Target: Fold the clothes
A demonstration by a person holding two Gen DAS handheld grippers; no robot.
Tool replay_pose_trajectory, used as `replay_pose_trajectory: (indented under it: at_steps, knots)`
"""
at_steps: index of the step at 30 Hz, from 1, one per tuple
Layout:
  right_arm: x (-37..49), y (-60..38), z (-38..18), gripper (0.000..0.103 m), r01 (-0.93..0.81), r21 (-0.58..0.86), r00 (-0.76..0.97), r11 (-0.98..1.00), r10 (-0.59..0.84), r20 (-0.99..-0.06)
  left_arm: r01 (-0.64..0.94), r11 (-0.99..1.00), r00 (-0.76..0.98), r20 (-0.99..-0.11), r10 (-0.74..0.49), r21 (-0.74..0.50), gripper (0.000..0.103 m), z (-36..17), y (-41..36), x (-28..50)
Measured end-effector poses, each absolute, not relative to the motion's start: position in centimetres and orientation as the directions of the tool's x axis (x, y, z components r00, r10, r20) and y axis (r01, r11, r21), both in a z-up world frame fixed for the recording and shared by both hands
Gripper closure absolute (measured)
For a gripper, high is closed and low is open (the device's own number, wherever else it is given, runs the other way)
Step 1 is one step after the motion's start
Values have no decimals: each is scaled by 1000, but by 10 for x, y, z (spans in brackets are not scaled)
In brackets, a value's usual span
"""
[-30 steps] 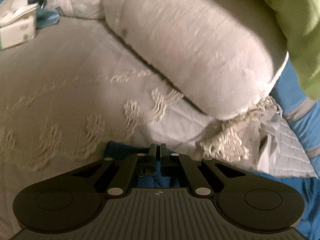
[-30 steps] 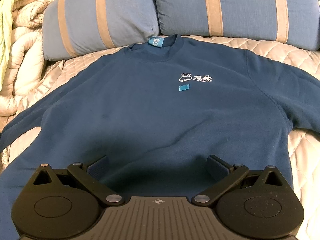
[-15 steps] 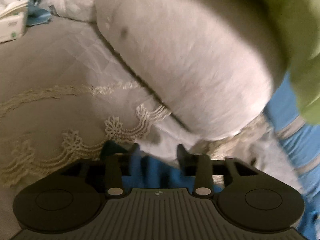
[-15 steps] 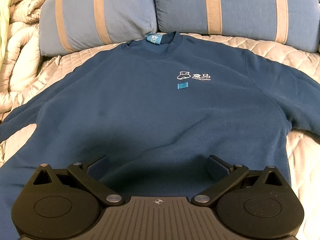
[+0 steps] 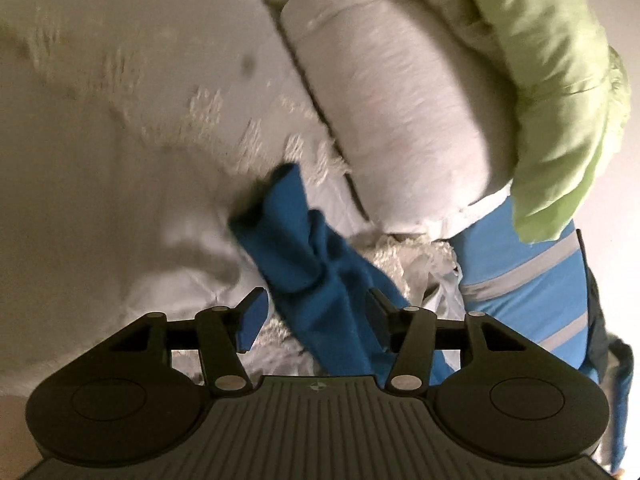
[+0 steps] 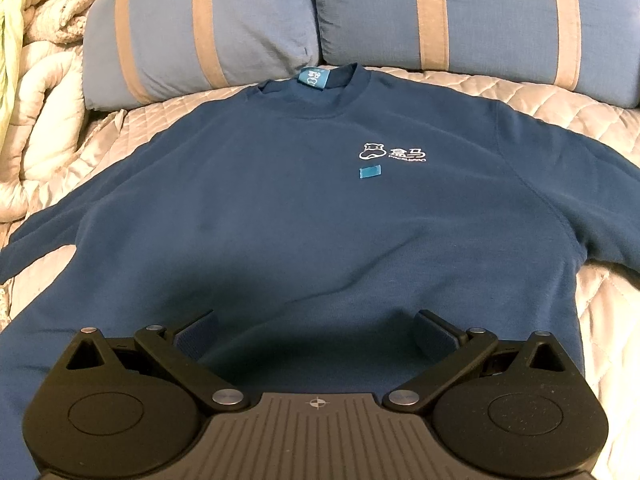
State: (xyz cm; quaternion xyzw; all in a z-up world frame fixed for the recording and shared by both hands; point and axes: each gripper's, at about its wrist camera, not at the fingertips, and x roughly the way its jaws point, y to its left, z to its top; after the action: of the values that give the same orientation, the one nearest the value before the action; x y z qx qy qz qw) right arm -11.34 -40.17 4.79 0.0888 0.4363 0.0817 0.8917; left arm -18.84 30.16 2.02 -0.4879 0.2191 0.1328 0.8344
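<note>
A dark blue sweatshirt [image 6: 320,216] lies flat and face up on the bed, collar toward the pillows. Its white logo [image 6: 390,152] is on the chest. My right gripper [image 6: 316,332] hovers open over the lower part of the body, nothing between its fingers. In the left wrist view, a crumpled blue sleeve [image 5: 304,248] runs over the quilt and passes between the fingers of my left gripper [image 5: 314,316]. Those jaws are opening, and the pads do not press on the cloth, though the sleeve brushes the right finger [image 5: 378,316].
Two blue pillows with tan stripes [image 6: 208,24] [image 6: 480,16] lie at the head of the bed. A rolled white duvet [image 5: 400,92] and a light green blanket [image 5: 560,80] are piled at the left side. The quilted cover [image 5: 120,140] has lace trim.
My left gripper went from shut on the sleeve to jaws apart, letting go of it. It then swung and rolled, so the sleeve now lies ahead. The right gripper stayed put.
</note>
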Motion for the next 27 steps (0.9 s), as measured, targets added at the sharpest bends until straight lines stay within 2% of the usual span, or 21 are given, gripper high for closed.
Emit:
replay_pose_trajectory:
  at_steps: [4,5,8,11,16,20,21,23,24,26,27]
  knots:
    - [-114,-401,48,0,-67,227,608,972,220,-763,-419,466,878,-479,-13,-779,52,0,304,-176]
    - [-114,-401,48,0,-66,226,609,972,219,-763,-416,451,882,-471,-11,-789,55,-5,304,-174]
    - [-115,-401,49,0,-65,224,610,972,217,-762,-414,419,890,-457,-2,-808,78,-14,306,-170]
    - [-115,-400,49,0,-63,223,612,973,214,-761,-437,453,875,-484,14,-777,85,-1,306,-164]
    - [-115,-402,49,0,-63,225,611,972,216,-762,-438,637,859,-505,88,-634,89,63,298,-154]
    - [-116,-403,49,0,-61,231,616,971,219,-756,-349,788,904,-404,141,-507,89,120,283,-166]
    - [-116,-404,49,0,-60,234,618,970,220,-755,-352,807,902,-401,159,-473,89,122,281,-169]
    - [-116,-405,49,0,-58,243,620,968,225,-751,-408,823,863,-462,207,-395,89,112,279,-168]
    - [-116,-405,49,0,-58,247,621,967,229,-750,-451,816,822,-524,222,-362,89,99,281,-164]
    - [-116,-406,49,0,-62,252,618,966,235,-750,-521,783,742,-634,218,-340,88,69,288,-156]
    - [-116,-406,48,0,-64,254,617,965,238,-750,-545,768,711,-671,210,-336,85,58,291,-152]
